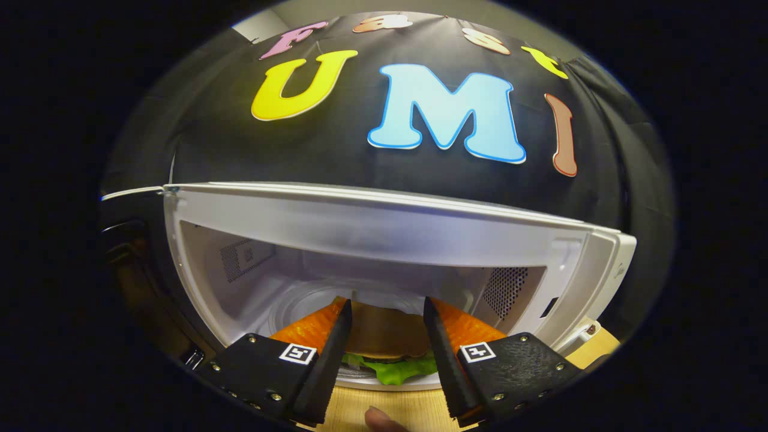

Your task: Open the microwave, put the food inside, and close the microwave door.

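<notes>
A white microwave (384, 231) stands in front of me with its door (135, 264) swung open to the left. Inside it, a glass turntable (297, 306) lies on the floor of the cavity. A burger (387, 339) with a brown bun and green lettuce sits between my fingers at the cavity's mouth. My gripper (387, 303) is shut on the burger, one finger against each side of the bun. The underside of the burger is hidden.
The microwave rests on a light wooden table (402, 408), and its control-panel side (600, 282) is on the right. A person's fingertip (381, 420) shows just below the fingers. Perforated vents line both inner side walls.
</notes>
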Available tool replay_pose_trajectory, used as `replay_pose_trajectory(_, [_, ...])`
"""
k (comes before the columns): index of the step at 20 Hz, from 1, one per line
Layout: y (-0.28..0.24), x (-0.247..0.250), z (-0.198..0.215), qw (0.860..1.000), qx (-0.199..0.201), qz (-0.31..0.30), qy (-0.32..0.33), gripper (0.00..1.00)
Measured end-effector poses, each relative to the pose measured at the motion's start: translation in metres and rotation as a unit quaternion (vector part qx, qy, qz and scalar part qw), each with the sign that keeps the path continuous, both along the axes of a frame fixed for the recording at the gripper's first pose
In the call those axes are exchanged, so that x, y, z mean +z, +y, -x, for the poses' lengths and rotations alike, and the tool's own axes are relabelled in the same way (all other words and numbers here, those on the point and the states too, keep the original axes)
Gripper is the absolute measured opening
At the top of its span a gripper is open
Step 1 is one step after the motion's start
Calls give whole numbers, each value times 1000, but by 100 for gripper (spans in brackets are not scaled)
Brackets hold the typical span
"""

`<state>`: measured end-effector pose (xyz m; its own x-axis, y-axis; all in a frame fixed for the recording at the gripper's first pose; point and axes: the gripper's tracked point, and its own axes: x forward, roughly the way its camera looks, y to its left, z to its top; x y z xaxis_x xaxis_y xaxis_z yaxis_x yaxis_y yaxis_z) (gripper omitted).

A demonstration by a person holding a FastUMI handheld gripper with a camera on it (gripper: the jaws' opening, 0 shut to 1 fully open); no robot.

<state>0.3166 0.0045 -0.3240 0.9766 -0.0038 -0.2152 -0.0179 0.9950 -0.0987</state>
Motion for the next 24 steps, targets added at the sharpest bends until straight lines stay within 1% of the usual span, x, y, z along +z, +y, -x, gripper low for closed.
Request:
replay_pose_trajectory(2, [8, 12, 20, 1000, 19, -7, -3, 73])
replay_pose_trajectory(4, [20, 28, 46, 998, 46, -33, -7, 73])
replay_pose_trajectory(6, [34, 52, 80, 996, 77, -49, -21, 73])
replay_pose_trajectory(9, [57, 89, 134, 989, 129, -52, -54, 73])
replay_pose_trajectory(12, [85, 121, 193, 976, 187, -75, -77, 72])
replay_pose_trajectory(15, [115, 146, 251, 959, 245, -114, -87, 72])
replay_pose_trajectory(18, [141, 166, 300, 944, 293, -111, -107, 72])
replay_pose_trajectory(20, [158, 167, 323, 935, 318, -107, -112, 72])
replay_pose_trajectory(24, [195, 152, 359, 921, 361, -118, -89, 72])
